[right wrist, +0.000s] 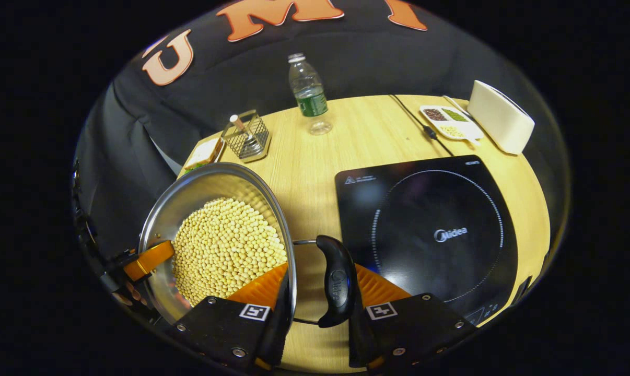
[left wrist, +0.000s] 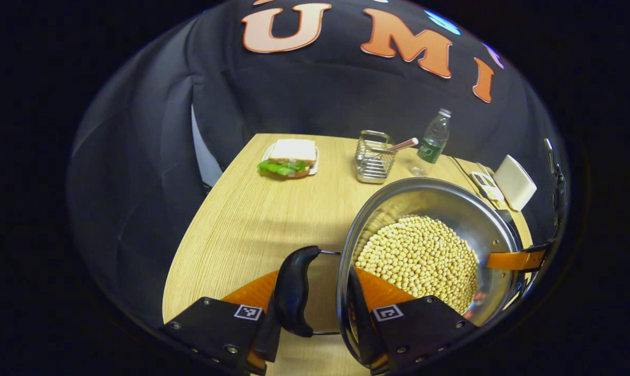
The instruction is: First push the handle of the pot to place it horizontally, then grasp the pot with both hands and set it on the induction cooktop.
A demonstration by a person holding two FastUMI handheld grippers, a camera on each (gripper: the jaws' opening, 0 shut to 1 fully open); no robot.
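Holding the pot (right wrist: pixel 216 230) by both side handles with closed jaws, I see the induction cooktop (right wrist: pixel 430 230) lying to its right, nearer my right gripper (right wrist: pixel 315 313); left gripper (left wrist: pixel 317 318) opposite.

we see the pot (right wrist: pixel 216 230), a shiny steel pan heaped with pale yellow beans (right wrist: pixel 226 248), raised off the wooden table at about nine o'clock of the induction cooktop (right wrist: pixel 430 235). its black side handle (right wrist: pixel 337 282) stands upright beside the rim. the cooktop is a flat black glass slab with a ring marking, lying bare on the table.
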